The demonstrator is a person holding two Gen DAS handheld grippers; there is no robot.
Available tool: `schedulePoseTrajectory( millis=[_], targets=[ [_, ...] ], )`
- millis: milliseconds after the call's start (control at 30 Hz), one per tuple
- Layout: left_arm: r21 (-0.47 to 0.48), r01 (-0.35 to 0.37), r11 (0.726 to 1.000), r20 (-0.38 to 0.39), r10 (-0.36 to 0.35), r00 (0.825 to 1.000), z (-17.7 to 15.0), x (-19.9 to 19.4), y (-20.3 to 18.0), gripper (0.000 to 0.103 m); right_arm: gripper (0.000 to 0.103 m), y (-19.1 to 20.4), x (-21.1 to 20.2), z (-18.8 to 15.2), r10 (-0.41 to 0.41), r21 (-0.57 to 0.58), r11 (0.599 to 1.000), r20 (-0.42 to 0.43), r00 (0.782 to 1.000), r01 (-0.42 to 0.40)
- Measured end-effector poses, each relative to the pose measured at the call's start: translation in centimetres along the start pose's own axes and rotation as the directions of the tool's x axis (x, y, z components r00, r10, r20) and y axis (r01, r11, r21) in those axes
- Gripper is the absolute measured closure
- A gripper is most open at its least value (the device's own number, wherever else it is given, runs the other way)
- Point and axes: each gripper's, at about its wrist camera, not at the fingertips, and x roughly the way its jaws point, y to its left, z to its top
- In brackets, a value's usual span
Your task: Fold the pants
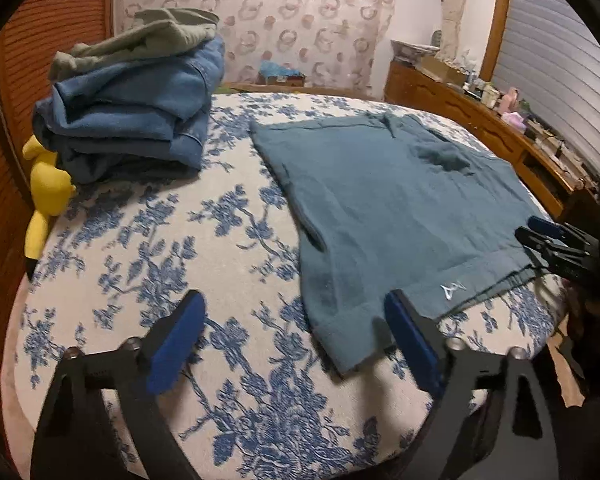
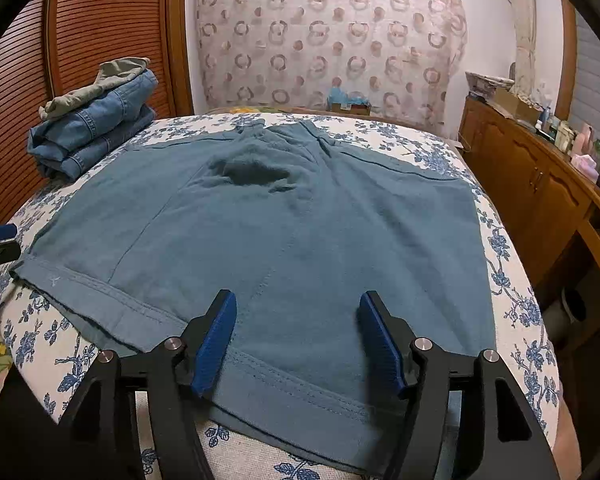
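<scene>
- Floral bedspread [image 2: 512,264] carried the teal pants [image 2: 284,240] flat, hems at its near edge; folded jeans [image 1: 132,120] sat at the far left corner.
- Your left gripper [image 1: 292,332] and right gripper [image 2: 296,336] stood spread, pinching nothing; you seemed about to start the first fold; next, I'd judge, pinch both hems.

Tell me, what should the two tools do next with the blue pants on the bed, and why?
Probably lower both and pinch the near hem. The pants lie flat on the flowered bed, not yet folded. The right tool hangs open just over the hem, and the left tool is open beside the near corner, so neither holds cloth yet.
</scene>
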Motion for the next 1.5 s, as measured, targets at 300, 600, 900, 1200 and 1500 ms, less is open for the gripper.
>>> schedulePoseTrajectory(
  millis=[300,600,900,1200,1500],
  targets=[
    [0.013,0.051,0.999,-0.014,-0.050,0.999,-0.4,0.1,-1.3,0.052,0.036,-0.2,-0.1,-0.5,0.006,0.001,1.000,0.006,1.000,-0.006],
    [0.053,0.002,0.999,0.000,-0.002,1.000,-0.7,0.4,-2.1,0.055,0.036,-0.4,-0.1,-0.5,0.008,0.001,1.000,0.006,1.000,-0.008],
    [0.071,0.047,0.996,0.017,-0.048,0.999,-0.4,0.2,-3.0,0.092,0.036,-0.6,-0.1,-0.6,0.009,-0.001,1.000,0.007,1.000,-0.009],
    [0.103,0.115,0.988,0.080,-0.123,0.989,2.5,-0.8,-4.8,0.094,0.036,-0.4,0.0,-0.4,0.018,-0.010,1.000,-0.002,1.000,-0.018],
    [0.196,0.177,0.965,0.065,-0.193,0.979,6.3,0.5,-8.7,0.094,0.036,-2.0,-0.9,-0.1,0.039,0.040,0.998,0.023,0.999,-0.040]
  ],
)
